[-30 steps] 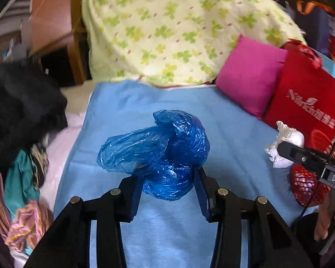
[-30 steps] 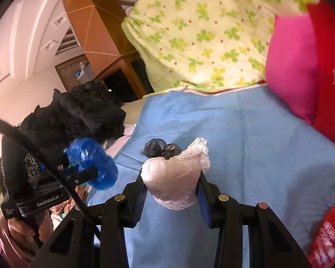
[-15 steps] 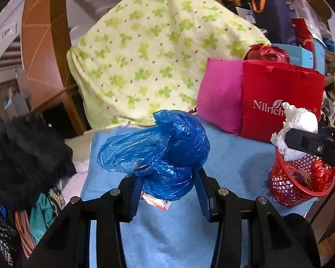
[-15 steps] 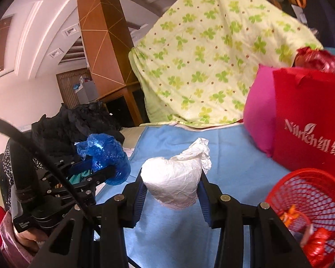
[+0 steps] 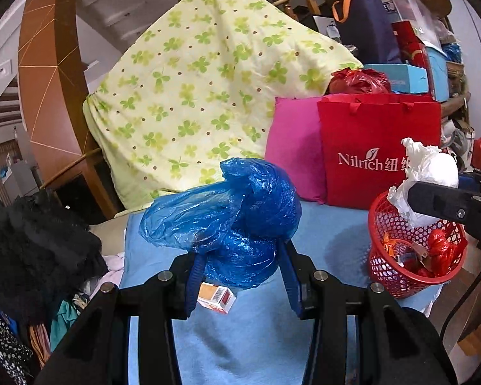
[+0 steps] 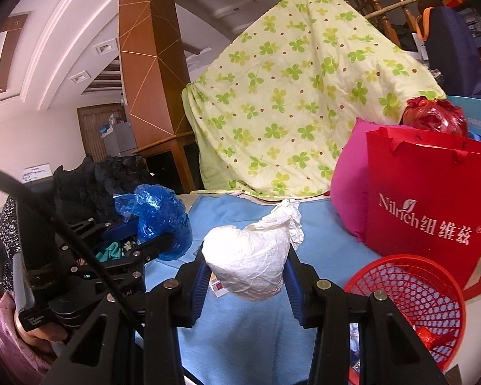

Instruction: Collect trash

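— where can i pass on my left view?
— bare blue cloth (image 5: 324, 231) mid-frame, between the small box (image 5: 215, 297) low centre and the red basket (image 5: 415, 256) at right.
— and behind?
— red bag (image 5: 378, 147) and pink cushion (image 5: 293, 150) wall off the upper right; black clothes (image 5: 32, 250) crowd the left edge.
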`<state>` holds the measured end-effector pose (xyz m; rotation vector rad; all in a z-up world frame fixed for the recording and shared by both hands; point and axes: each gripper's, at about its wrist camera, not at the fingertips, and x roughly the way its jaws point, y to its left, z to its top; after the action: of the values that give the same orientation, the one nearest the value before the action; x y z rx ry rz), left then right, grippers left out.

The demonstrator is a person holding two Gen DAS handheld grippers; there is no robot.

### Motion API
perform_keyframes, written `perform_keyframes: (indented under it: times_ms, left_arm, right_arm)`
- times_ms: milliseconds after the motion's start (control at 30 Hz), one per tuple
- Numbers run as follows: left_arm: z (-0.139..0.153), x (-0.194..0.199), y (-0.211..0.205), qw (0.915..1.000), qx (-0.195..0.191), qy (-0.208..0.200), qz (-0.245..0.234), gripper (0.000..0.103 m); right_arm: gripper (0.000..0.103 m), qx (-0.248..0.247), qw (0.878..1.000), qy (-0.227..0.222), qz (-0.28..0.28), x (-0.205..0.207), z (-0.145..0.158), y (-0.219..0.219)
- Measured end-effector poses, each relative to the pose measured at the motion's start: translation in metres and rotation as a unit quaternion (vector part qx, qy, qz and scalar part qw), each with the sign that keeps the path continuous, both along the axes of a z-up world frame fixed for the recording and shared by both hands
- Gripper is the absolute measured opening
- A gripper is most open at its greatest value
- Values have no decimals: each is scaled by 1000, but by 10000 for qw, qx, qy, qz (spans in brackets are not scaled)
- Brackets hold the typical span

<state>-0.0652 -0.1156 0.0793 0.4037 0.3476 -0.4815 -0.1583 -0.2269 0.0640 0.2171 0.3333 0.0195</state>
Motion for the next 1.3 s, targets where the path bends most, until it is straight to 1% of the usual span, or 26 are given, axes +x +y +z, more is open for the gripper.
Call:
perform_keyframes:
  times_ms: [433, 1300]
  left_arm:
    - [-3, -10, -20, 9997, 190, -43, -171, 46]
    - [-6, -12, -31, 9983, 434, -50, -394, 46]
  right_arm:
    - [46, 149, 9997, -58, -182, -14, -1, -24]
    - [46, 274, 9989, -127, -356, -27, 1, -35]
